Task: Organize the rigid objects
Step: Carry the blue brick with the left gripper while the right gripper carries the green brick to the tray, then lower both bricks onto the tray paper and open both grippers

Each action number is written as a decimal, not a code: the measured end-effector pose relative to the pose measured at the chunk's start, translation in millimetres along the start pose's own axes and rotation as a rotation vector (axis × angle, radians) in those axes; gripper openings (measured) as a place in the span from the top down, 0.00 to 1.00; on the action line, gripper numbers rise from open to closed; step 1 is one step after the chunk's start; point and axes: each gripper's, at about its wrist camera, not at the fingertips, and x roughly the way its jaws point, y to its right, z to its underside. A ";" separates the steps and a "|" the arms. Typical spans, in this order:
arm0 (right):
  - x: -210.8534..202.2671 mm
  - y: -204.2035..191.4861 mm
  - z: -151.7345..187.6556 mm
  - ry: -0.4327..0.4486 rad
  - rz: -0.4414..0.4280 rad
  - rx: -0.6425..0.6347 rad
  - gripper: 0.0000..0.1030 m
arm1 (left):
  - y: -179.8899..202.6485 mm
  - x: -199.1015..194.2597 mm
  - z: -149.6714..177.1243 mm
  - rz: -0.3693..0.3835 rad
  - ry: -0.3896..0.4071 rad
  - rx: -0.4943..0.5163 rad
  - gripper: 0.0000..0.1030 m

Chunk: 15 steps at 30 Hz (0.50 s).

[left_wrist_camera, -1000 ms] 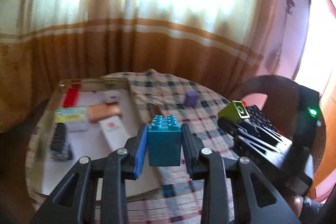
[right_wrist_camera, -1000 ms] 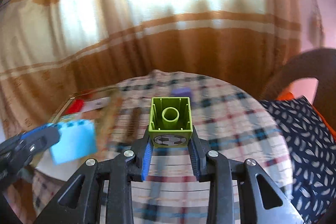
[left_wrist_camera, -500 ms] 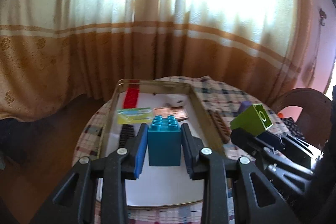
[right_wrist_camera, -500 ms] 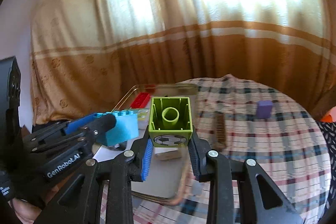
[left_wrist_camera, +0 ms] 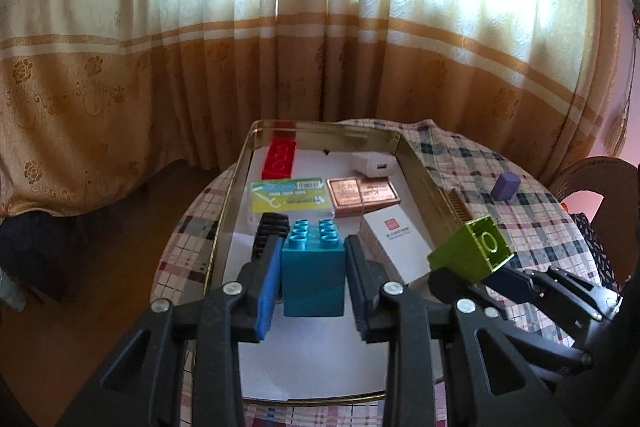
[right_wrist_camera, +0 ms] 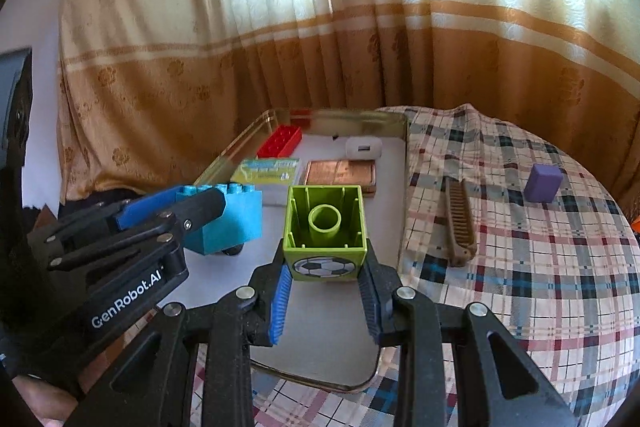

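Observation:
My left gripper (left_wrist_camera: 313, 277) is shut on a teal toy brick (left_wrist_camera: 314, 277), held above the near part of a gold-rimmed tray (left_wrist_camera: 420, 163). My right gripper (right_wrist_camera: 325, 273) is shut on a green toy brick (right_wrist_camera: 325, 233) with a football print, its hollow underside up, above the tray's near right part (right_wrist_camera: 402, 187). The green brick (left_wrist_camera: 474, 251) shows at the right of the left wrist view; the teal brick (right_wrist_camera: 234, 223) shows at the left of the right wrist view. The tray holds a red brick (left_wrist_camera: 280, 159), a green card pack (left_wrist_camera: 290, 197), a copper box (left_wrist_camera: 362, 191), a white charger (left_wrist_camera: 374, 165), a white box (left_wrist_camera: 396, 241) and a black comb (left_wrist_camera: 270, 229).
A round table with a plaid cloth (right_wrist_camera: 540, 267) carries the tray. On the cloth right of the tray lie a brown comb (right_wrist_camera: 460, 223) and a purple block (right_wrist_camera: 544, 183). Curtains hang close behind. A chair back (left_wrist_camera: 596, 183) stands at the right.
Both grippers have swung left from the cloth side to above the tray, each still holding its brick. The tray's contents now sit in front of both.

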 end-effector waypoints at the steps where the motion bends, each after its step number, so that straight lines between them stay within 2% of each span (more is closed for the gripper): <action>1: 2.5 0.0 0.4 -0.005 0.001 -0.002 0.67 | 0.1 1.5 1.1 -0.003 -0.003 0.002 0.71; 8: 15.8 3.6 5.0 -0.030 -0.033 -0.014 0.66 | 0.9 14.1 7.5 -0.032 -0.028 0.010 0.69; 9: 16.9 3.3 6.7 -0.034 -0.035 -0.022 0.59 | 0.4 15.8 8.4 -0.038 -0.033 0.006 0.65; 11: 16.4 0.8 9.1 -0.035 -0.062 -0.033 0.46 | 0.2 15.1 9.6 -0.052 -0.041 0.002 0.36; 13: 12.6 -3.9 9.6 -0.021 -0.071 -0.055 0.30 | -1.3 10.1 9.2 -0.069 -0.021 -0.010 0.23; 14: 8.2 -6.3 9.3 0.001 -0.057 -0.071 0.21 | -1.7 5.8 8.6 -0.073 -0.001 -0.013 0.22; 15: 5.2 -7.0 9.1 0.016 -0.053 -0.078 0.20 | -1.5 3.5 7.6 -0.074 0.008 -0.011 0.22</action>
